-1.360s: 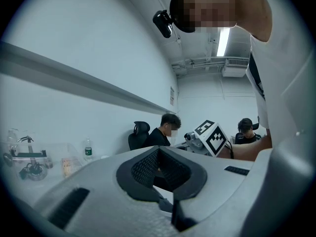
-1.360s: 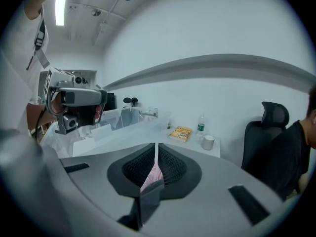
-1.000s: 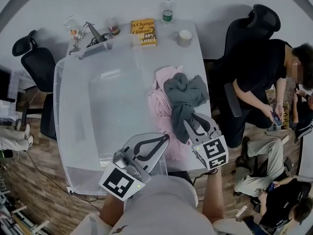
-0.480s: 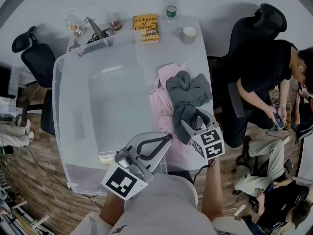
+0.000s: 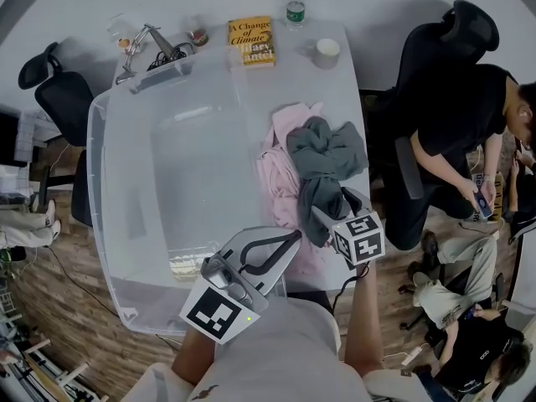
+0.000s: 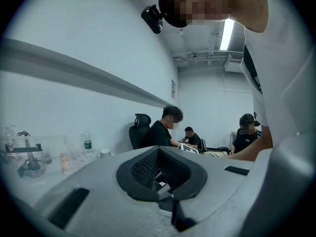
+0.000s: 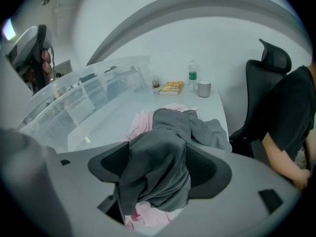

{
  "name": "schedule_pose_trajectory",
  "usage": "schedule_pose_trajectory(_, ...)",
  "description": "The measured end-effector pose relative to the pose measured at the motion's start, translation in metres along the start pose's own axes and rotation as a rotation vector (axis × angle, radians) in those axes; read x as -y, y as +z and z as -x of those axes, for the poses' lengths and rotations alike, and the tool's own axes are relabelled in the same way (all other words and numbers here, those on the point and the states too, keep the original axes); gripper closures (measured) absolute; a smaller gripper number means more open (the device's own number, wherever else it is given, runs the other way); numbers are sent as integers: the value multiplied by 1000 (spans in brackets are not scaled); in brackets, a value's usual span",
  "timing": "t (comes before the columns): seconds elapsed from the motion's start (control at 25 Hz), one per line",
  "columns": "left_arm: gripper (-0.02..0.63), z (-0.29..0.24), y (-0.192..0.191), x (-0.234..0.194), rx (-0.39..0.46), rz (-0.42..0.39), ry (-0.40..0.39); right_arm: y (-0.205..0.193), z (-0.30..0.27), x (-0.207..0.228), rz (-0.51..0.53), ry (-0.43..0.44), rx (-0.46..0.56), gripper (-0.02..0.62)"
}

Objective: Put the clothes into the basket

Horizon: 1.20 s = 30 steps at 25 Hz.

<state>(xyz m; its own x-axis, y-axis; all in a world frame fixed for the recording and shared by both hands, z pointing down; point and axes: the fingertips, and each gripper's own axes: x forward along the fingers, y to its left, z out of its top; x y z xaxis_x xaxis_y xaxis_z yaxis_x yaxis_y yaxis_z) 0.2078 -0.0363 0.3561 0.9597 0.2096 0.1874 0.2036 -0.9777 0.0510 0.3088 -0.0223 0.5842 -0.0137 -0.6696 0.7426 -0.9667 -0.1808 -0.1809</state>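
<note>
Right gripper view shows the right tongs (image 7: 160, 164) standing wide, their jaws having just been opening, with a bunched fold of the grey garment (image 7: 197, 127) between the pads but not yet pressed. For a sound grasp, lower the tongs until both pads straddle a thick fold, then close fully; a thin edge may slip. The grey garment lies on a pink garment (image 5: 276, 174) on the surface (image 5: 310, 82), just beside the basket (image 5: 96, 182), which holds no clothes. Left tongs (image 5: 293, 239) are closed on nothing, near the basket's near corner.
</note>
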Motion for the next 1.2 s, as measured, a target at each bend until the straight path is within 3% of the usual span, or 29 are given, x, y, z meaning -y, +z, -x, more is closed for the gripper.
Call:
schedule_pose_trajectory(0.28, 600, -2, -6, -3, -12, 13, 7, -14, -18, 4, -93, 51, -16, 217)
schedule_pose_trajectory(0.76, 600, -5, -10, -6, -20, 18, 4, -17, -32, 2, -127, 88, 0, 219)
schedule_pose_trajectory(0.8, 600, -5, -10, -6, -20, 18, 4, -17, -31, 2, -124, 90, 1, 227)
schedule_pose_trajectory(0.96, 600, -5, -10, -6, -19, 17, 4, -17, -29, 5, -104, 77, 5, 356)
schedule_pose_trajectory(1.2, 600, -2, -7, -6, -17, 14, 7, -15, -24, 5, -70, 61, -10, 453)
